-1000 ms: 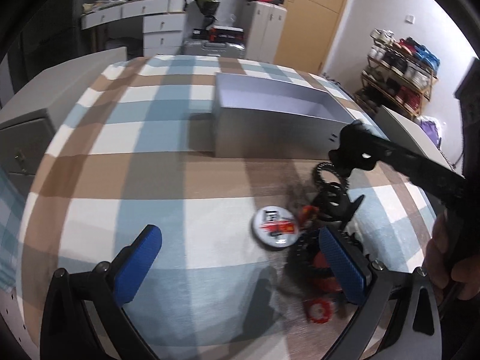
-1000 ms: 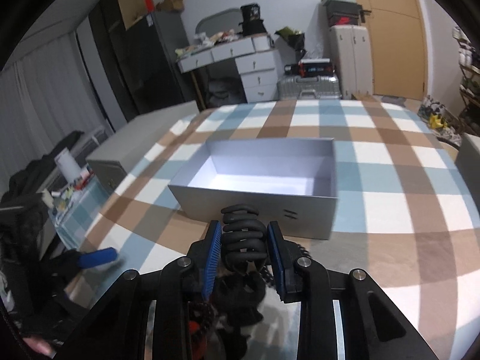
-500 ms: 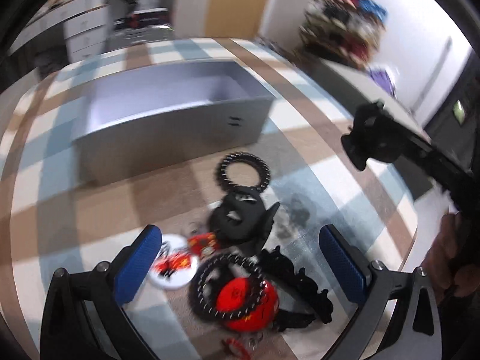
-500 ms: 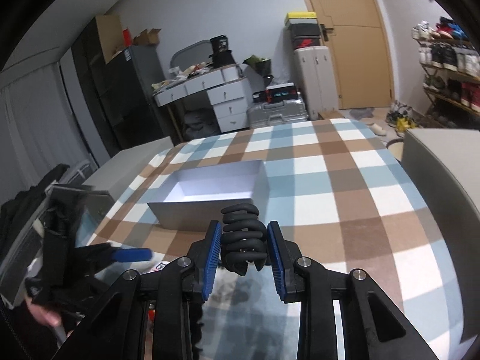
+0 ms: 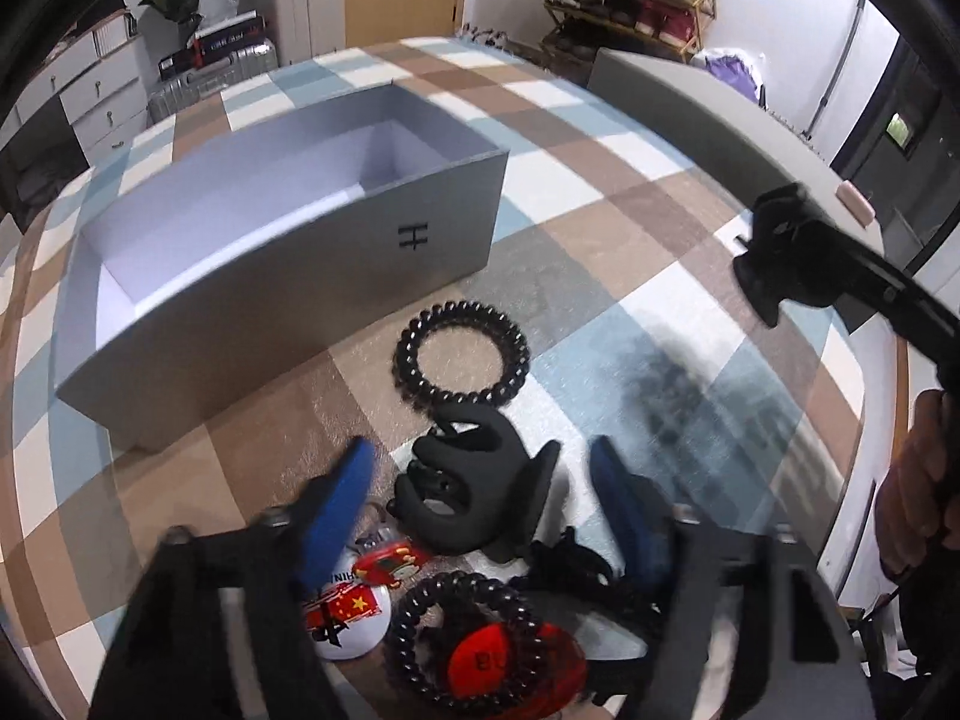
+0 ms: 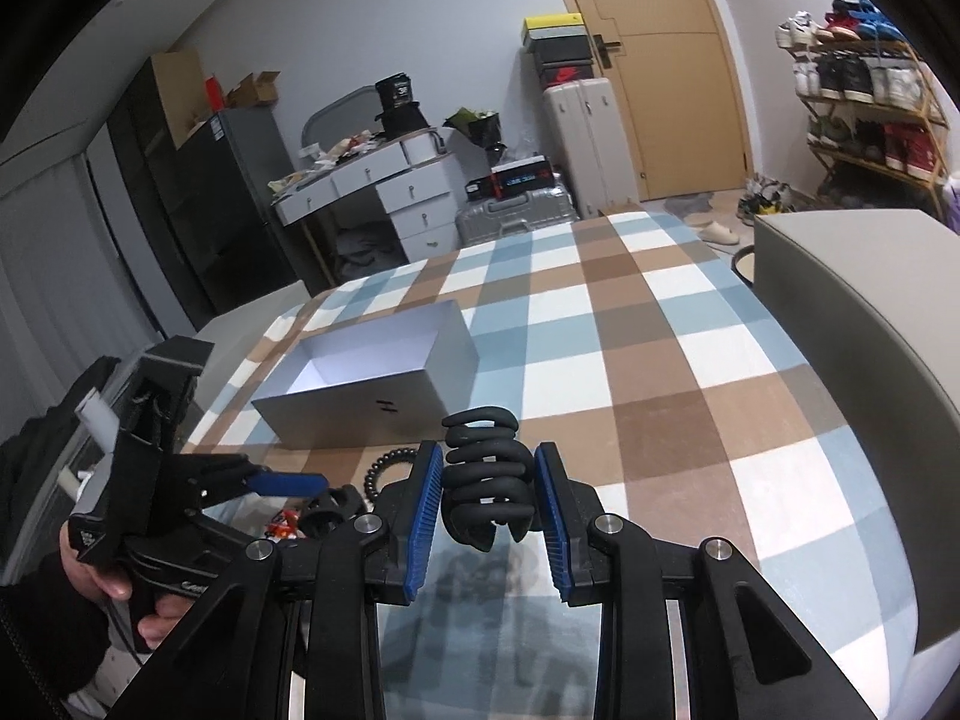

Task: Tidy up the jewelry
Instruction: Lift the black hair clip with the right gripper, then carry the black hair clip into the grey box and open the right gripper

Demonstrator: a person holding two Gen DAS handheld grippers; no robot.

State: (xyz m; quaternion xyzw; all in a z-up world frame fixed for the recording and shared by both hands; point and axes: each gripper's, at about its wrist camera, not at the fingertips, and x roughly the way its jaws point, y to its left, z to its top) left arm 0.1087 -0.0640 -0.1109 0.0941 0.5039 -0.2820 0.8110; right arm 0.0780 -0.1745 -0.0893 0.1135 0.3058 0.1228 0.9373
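My left gripper (image 5: 480, 498) is open, its blue pads either side of a black claw hair clip (image 5: 474, 498) lying on the checked cloth. Around it lie a black spiral hair tie (image 5: 462, 360), a second spiral tie (image 5: 462, 636) over a red item (image 5: 486, 660), a white flag badge (image 5: 345, 612) and a small red charm (image 5: 390, 564). An empty grey box (image 5: 288, 276) stands behind; it also shows in the right wrist view (image 6: 372, 378). My right gripper (image 6: 487, 501) is shut on another black claw clip (image 6: 486, 480), held above the table. The left gripper also shows in the right wrist view (image 6: 282, 483).
The checked tablecloth (image 6: 660, 372) covers the table. A grey cabinet (image 6: 870, 300) stands at the right edge. A desk with drawers, suitcases and a shoe rack lie beyond the table's far edge.
My left gripper swung toward the jewelry pile, lowered, and narrowed its opening around the black claw clip. My right gripper lifted and pulled back from the box, still holding its clip.
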